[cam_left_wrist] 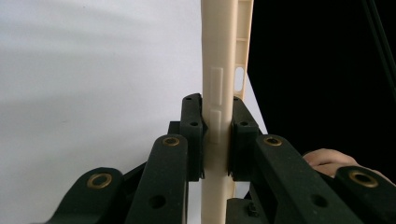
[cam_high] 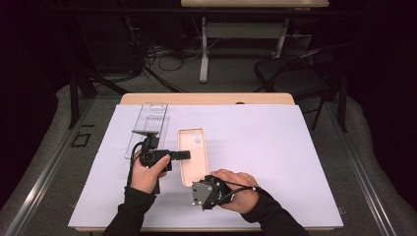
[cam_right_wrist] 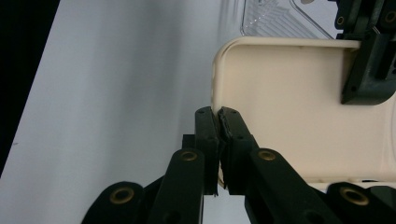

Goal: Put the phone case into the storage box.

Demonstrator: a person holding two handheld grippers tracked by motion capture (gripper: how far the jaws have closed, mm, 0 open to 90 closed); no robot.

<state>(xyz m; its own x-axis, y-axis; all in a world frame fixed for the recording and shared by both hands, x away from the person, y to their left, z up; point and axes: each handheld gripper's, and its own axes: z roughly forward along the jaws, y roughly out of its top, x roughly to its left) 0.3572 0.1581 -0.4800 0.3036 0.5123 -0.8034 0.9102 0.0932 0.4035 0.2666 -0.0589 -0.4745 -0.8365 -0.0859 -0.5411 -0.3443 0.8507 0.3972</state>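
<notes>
Claws (cam_left_wrist: 217, 135) (cam_right_wrist: 218, 140) clamp cream phone case (cam_high: 193, 156); clear box (cam_high: 147, 129) beside.

Even overhead light brightens the pale lilac table mat (cam_high: 275, 147); the surrounding room sits dark, and close black jaws look soft.

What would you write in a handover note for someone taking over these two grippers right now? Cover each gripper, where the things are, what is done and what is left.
Left gripper: jaws shut on the long side edge of the beige phone case.
Right gripper: jaws shut on the case's rim near a corner.
The case lies open side up on the white sheet, beside the clear plastic box, which lies empty to its left.
Done: both grips on the case are set.
Left: probably lift the case and move it, perhaps to the box; that is not certain.
</notes>
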